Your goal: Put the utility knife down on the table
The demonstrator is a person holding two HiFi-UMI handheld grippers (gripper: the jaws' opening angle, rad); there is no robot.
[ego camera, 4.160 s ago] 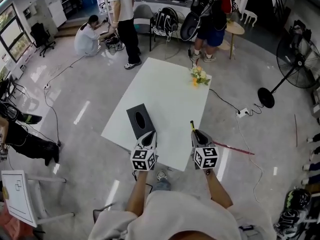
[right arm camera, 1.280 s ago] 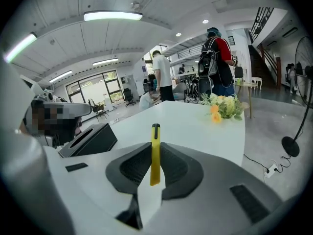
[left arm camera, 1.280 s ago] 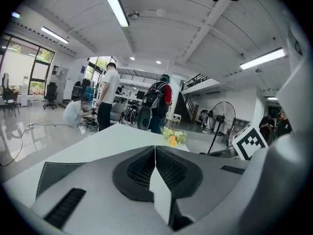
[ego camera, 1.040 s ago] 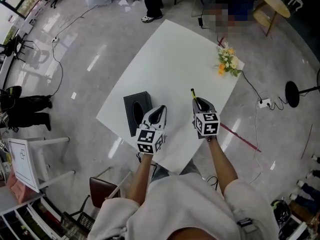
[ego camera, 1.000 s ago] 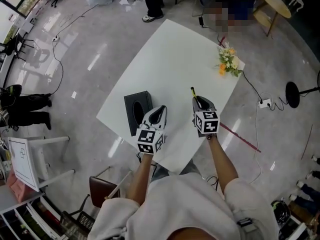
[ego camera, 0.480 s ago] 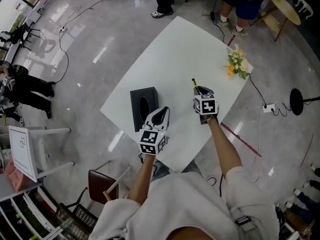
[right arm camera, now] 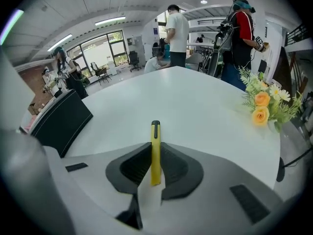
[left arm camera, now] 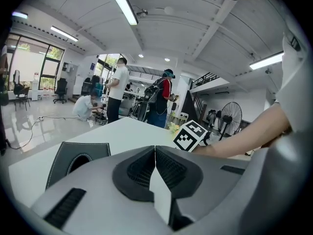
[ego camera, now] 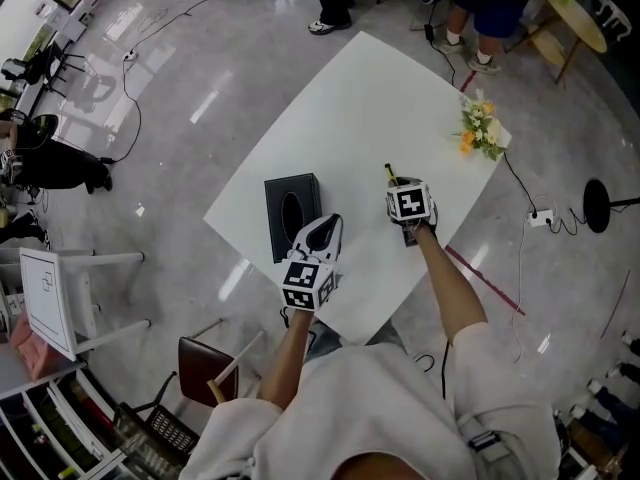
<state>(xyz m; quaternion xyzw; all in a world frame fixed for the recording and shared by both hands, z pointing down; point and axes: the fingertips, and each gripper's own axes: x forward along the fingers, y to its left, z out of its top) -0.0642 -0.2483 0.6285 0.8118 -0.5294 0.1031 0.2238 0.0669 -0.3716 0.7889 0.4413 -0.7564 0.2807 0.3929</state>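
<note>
In the right gripper view the right hand-held gripper (right arm camera: 155,148) pinches the yellow utility knife (right arm camera: 155,131), its tip jutting over the white counter (right arm camera: 195,106); the head view shows only that tip. The left hand-held gripper (left arm camera: 155,155) is closed on nothing, near a black tissue box (left arm camera: 100,150).

On the surface (ego camera: 350,108) the box (ego camera: 291,215) sits near the left edge, just left of the left tool (ego camera: 322,230). Right of both, the right tool (ego camera: 400,186) grips the utility knife (ego camera: 389,175), pointing away, perhaps just above the surface. The flowers (ego camera: 480,130) lie at the far right corner
</note>
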